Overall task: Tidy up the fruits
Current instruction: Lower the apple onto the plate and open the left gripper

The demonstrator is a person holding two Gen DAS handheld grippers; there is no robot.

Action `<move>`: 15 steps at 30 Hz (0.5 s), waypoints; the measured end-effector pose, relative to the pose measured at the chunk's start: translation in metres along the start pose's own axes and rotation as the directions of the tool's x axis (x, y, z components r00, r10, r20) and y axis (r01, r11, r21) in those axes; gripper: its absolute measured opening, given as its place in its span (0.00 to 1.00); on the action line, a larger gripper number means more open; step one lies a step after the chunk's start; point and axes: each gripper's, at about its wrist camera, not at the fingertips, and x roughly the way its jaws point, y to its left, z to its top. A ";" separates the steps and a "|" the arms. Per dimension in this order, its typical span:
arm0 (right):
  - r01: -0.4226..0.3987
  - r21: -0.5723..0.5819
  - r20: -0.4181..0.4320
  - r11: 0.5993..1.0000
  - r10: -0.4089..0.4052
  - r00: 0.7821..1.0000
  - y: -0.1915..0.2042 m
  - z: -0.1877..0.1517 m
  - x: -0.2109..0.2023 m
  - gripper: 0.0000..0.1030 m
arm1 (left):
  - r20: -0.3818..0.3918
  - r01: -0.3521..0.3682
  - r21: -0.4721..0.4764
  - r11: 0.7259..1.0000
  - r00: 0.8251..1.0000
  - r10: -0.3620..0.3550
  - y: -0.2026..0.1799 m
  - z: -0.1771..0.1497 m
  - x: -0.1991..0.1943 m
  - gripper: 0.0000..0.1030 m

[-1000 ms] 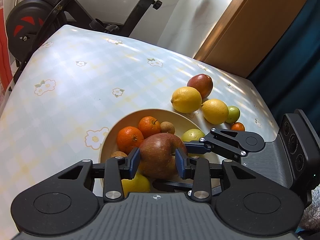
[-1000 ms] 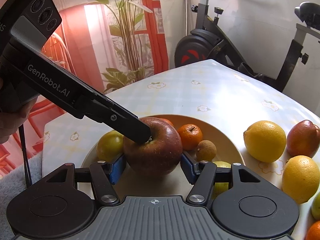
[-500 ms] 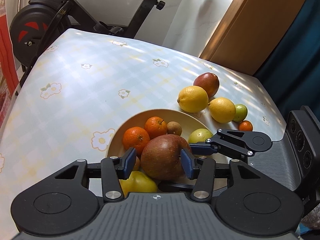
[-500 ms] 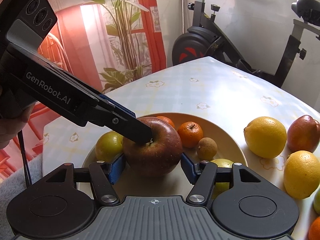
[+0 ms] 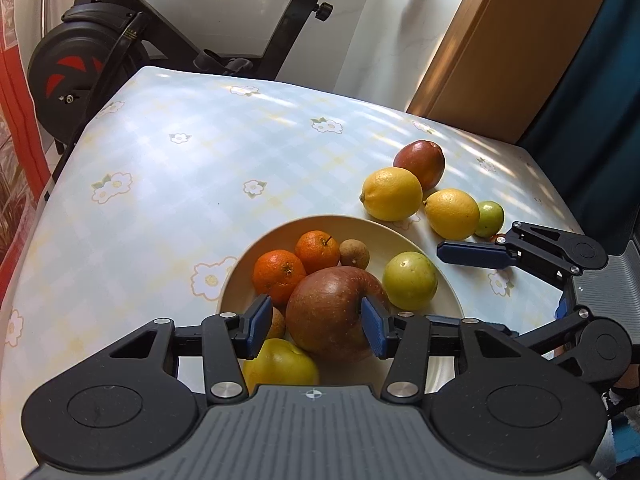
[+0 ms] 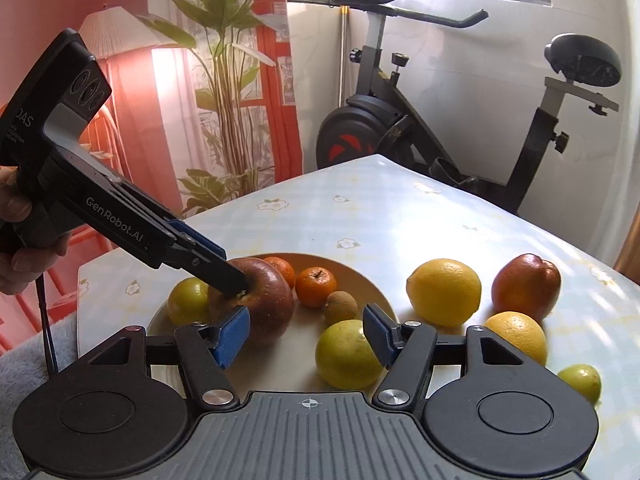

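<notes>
A large red-brown apple (image 5: 330, 312) rests in the cream bowl (image 5: 400, 236) among two mandarins (image 5: 280, 270), a small brown fruit (image 5: 354, 254), a green fruit (image 5: 410, 280) and a yellow-green one (image 5: 280, 362). My left gripper (image 5: 316, 328) stands open around the apple, its left pad clear of the skin. My right gripper (image 6: 306, 336) is open and holds nothing, the apple (image 6: 260, 300) behind its left pad and the green fruit (image 6: 348, 354) by its right pad. Two lemons (image 5: 392, 194), a red fruit (image 5: 420, 158) and a small green fruit (image 5: 491, 213) lie on the table.
The flowered tablecloth (image 5: 180, 184) spreads left of and behind the bowl. An exercise bike (image 5: 100, 60) stands past the table's far edge, with a wooden panel (image 5: 500, 48) and dark curtain at the right. A person's hand (image 6: 16, 240) holds the left gripper's handle.
The left jaws have opened off the apple, which stays in the bowl. The right gripper has drawn back and to the right, away from the apple.
</notes>
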 end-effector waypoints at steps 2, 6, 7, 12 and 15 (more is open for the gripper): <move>0.025 0.011 0.018 1.000 -0.025 1.000 -0.009 -0.002 -0.009 0.58 | -0.004 -0.009 0.003 1.000 1.000 0.009 -0.001 0.000 0.000 0.51; 0.092 0.048 0.050 0.995 -0.094 0.994 -0.031 -0.009 -0.025 0.58 | -0.018 -0.022 -0.017 1.000 1.000 0.021 -0.001 0.002 0.000 0.51; 0.107 0.057 0.056 0.993 -0.110 0.992 -0.035 -0.011 -0.028 0.58 | -0.021 -0.025 -0.021 0.999 0.999 0.024 -0.001 0.003 0.000 0.51; 0.165 0.102 0.080 0.981 -0.174 0.981 -0.057 -0.021 -0.044 0.58 | -0.009 -0.047 -0.015 0.999 0.999 0.047 -0.005 0.005 -0.004 0.50; 0.186 0.121 0.088 0.975 -0.198 0.976 -0.069 -0.028 -0.051 0.58 | 0.024 -0.041 -0.023 0.999 0.999 0.041 -0.007 0.010 -0.010 0.50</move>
